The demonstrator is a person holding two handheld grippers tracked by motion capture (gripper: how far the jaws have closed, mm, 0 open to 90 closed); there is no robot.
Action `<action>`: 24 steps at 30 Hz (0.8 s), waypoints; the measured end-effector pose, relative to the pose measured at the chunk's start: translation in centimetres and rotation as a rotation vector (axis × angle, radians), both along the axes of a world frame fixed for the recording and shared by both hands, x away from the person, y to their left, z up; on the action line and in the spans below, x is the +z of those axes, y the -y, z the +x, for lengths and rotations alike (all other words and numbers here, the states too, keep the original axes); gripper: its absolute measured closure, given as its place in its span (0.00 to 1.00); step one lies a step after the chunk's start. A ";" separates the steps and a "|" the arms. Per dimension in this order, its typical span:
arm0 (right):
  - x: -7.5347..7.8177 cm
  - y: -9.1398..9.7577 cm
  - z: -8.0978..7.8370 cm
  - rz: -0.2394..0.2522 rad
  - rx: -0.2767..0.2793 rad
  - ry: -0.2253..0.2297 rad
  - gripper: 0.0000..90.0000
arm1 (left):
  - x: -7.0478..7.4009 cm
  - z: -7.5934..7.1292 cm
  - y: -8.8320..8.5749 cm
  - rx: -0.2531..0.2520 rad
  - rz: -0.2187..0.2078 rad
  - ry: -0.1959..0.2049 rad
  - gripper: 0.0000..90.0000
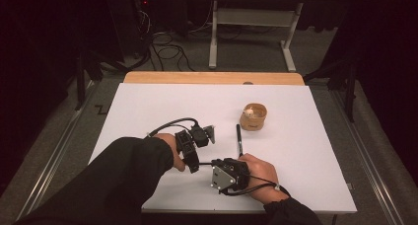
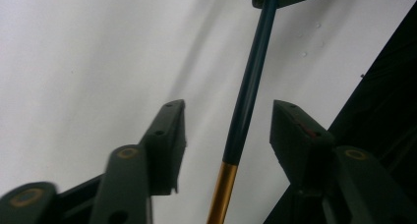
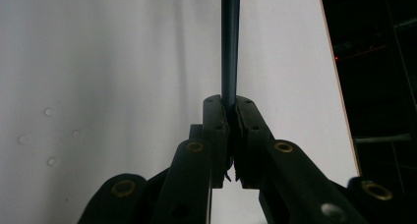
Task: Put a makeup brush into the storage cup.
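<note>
Dark pen (image 3: 230,42) is pinched in the right gripper (image 3: 230,108); the left gripper (image 2: 228,130) has its jaws spread around it, not touching.

The left tool (image 1: 211,134) sits in the left hand (image 1: 173,148), and its two black jaws stand apart. They squeeze nothing. The left arm (image 1: 118,180), in a dark sleeve, comes in from the bottom and bends across. The right tool (image 1: 238,158) sits in the right hand (image 1: 259,170). Its jaws are squeezed tight together. The two hands are close, side by side.
</note>
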State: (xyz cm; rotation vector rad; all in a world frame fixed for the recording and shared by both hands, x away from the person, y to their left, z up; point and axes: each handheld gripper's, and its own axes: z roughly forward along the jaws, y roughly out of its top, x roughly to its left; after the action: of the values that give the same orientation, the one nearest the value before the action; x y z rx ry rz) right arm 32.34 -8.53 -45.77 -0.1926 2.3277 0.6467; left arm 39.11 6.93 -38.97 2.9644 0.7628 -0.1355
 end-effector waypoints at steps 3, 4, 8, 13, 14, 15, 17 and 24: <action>0.0 0.1 0.1 0.004 -0.001 -0.005 0.97 | -0.1 0.0 -0.2 0.012 0.000 0.006 0.45; 0.0 0.1 0.1 0.003 0.000 -0.005 0.97 | -0.1 0.0 -0.2 0.015 -0.002 0.008 0.43; 0.0 0.2 0.1 -0.008 -0.001 -0.009 0.97 | -0.1 0.1 -0.6 0.029 -0.005 0.018 0.40; -0.1 0.3 0.2 -0.009 -0.004 -0.020 0.97 | -0.1 0.1 -1.2 0.043 -0.016 0.022 0.38; -0.1 0.3 0.2 -0.004 -0.005 -0.021 0.97 | -0.1 0.1 -1.3 0.047 -0.019 0.022 0.38; -0.2 0.3 0.2 -0.007 -0.002 -0.018 0.97 | -0.1 0.1 -1.4 0.049 -0.019 0.023 0.37; -0.2 0.4 0.2 -0.013 -0.003 -0.017 0.97 | -0.1 0.2 -1.7 0.056 -0.023 0.025 0.37; -0.2 0.9 0.3 -0.015 -0.016 -0.022 0.97 | -0.3 0.3 -2.6 0.094 -0.043 0.038 0.36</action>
State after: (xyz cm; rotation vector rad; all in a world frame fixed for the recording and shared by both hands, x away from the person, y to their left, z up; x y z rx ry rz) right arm 32.67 -9.46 -45.97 -0.1751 2.3535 0.6264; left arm 39.37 9.53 -39.28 2.8760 0.8807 -0.0887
